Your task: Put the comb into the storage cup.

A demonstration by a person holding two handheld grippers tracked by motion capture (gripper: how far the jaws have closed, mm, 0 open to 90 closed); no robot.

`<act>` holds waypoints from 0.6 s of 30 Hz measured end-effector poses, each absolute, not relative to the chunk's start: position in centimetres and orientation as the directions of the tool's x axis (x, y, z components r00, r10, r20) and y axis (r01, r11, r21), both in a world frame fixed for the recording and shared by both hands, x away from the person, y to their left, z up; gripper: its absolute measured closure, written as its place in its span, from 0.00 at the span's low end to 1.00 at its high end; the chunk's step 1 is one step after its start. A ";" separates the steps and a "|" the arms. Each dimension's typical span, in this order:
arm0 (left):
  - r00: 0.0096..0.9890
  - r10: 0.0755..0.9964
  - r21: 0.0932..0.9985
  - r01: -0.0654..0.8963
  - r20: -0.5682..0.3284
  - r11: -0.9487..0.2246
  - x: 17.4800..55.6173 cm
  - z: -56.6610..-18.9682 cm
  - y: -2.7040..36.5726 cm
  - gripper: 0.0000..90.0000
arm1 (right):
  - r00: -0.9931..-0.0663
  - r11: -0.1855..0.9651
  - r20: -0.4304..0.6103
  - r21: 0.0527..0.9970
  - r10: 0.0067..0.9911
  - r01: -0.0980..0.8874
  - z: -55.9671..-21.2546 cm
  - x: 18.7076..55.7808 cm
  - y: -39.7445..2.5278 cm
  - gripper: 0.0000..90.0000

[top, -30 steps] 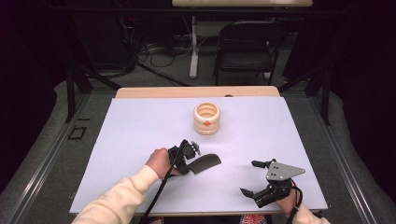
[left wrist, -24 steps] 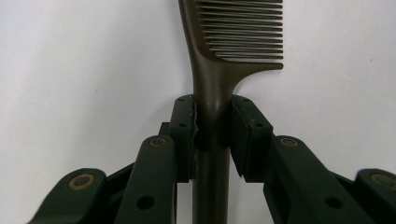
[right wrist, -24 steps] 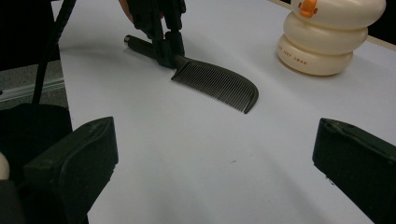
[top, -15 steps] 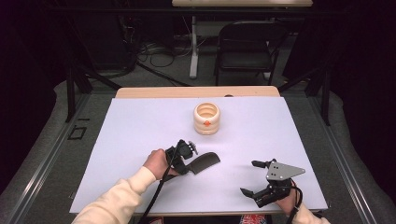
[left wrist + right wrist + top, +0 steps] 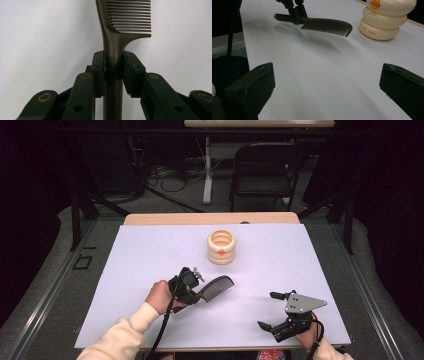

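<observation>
Your left gripper (image 5: 113, 72) has its fingers clamped on the comb (image 5: 216, 286), carried above the table (image 5: 140, 255), your right gripper (image 5: 275, 312) waits with fingers apart, and the ringed cup (image 5: 221, 247) looks the likely target next.

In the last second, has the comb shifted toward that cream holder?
Yes. Gripped in the left gripper, the comb has risen slightly and edged away from the near table edge, toward the cream holder.

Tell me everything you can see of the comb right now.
The comb is dark brown, plastic-looking, with a round handle and one row of fine teeth. The left gripper is shut on the handle just below the teeth. It is held roughly level, lifted off the white table, its shadow beneath, short of the cream ringed container.
</observation>
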State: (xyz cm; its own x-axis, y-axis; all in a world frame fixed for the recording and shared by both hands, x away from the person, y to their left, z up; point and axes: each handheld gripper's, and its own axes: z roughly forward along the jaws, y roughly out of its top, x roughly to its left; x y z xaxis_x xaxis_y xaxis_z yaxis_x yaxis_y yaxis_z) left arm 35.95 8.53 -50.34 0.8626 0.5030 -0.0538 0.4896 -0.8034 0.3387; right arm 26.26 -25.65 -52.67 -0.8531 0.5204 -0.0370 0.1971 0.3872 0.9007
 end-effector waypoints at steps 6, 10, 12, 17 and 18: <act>0.851 0.522 0.406 0.499 -0.061 -0.766 35.5 -49.7 9.6 0.81 | -0.853 0.388 -0.038 0.900 0.521 0.197 -52.7 26.3 -25.6 0.00; 0.842 0.535 0.441 0.507 -0.070 -0.741 35.3 -49.5 10.4 0.81 | -0.852 0.387 -0.037 0.900 0.522 0.198 -52.7 26.3 -25.6 0.00; 0.838 0.540 0.452 0.512 -0.076 -0.730 35.2 -49.4 10.6 0.81 | -0.853 0.388 -0.038 0.900 0.521 0.197 -52.7 26.3 -25.6 0.00; 0.833 0.548 0.494 0.508 -0.074 -0.706 35.0 -49.1 11.2 0.81 | -0.851 0.387 -0.037 0.900 0.523 0.199 -52.7 26.3 -25.6 0.00; 0.832 0.550 0.500 0.509 -0.076 -0.701 35.0 -49.0 11.3 0.81 | -0.852 0.387 -0.037 0.900 0.522 0.198 -52.7 26.3 -25.7 0.00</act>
